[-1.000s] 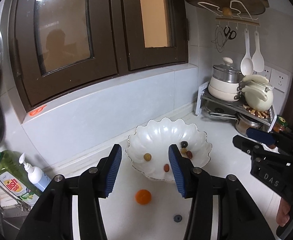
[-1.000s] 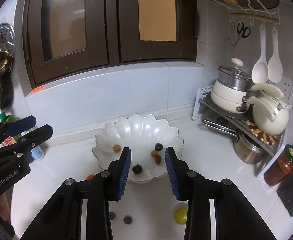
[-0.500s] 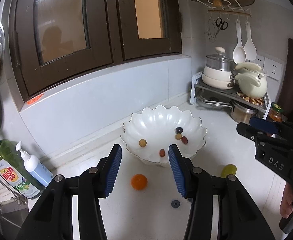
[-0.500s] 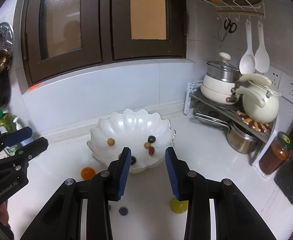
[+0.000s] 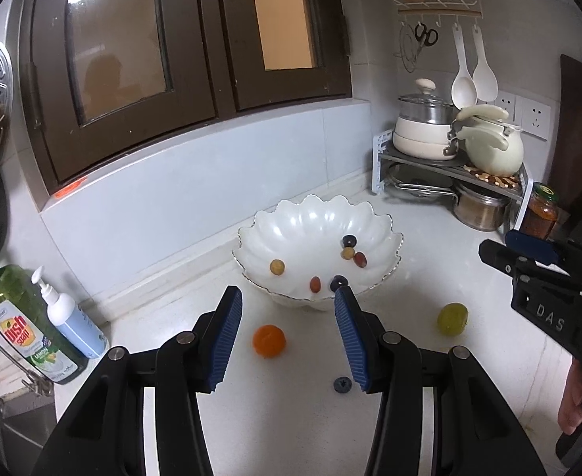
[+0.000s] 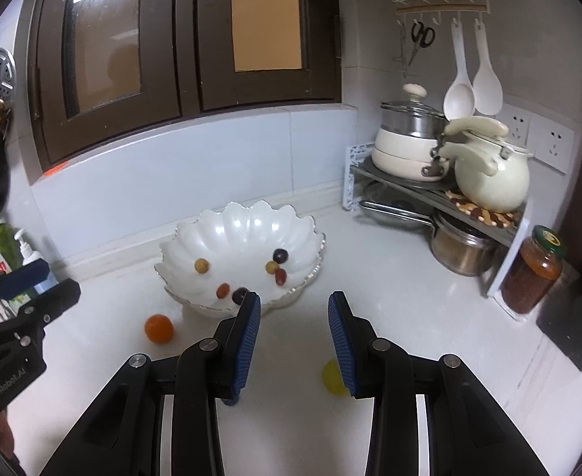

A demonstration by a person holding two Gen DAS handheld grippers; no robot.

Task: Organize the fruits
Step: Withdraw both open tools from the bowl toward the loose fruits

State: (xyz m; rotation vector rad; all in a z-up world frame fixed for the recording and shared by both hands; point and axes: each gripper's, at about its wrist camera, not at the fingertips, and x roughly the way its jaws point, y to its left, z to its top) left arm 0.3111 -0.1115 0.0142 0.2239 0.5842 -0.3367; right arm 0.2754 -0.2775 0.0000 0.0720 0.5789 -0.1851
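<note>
Both my grippers hang apart over the white counter, facing the scalloped white bowl.

My left gripper (image 5: pixel 287 337) has its blue ribbed pads spread wide with nothing between them, and my right gripper (image 6: pixel 294 329) is spread and bare as well. The scalloped white glass bowl (image 5: pixel 386 234) sits upright near the back wall, its mouth facing up, and holds six small round grapes (image 5: pixel 277 267) in yellow, red and dark purple, scattered across its floor. A round orange fruit (image 5: pixel 268 340) rests on the white countertop (image 5: pixel 429 238) just in front of the bowl, framed between my left pads. A yellow-green round fruit (image 5: pixel 452 318) lies further right, apart from the bowl. A small dark blueberry (image 5: pixel 342 384) sits on the counter beside my left gripper's right pad. None of these round fruits shows a long axis I can tell.
</note>
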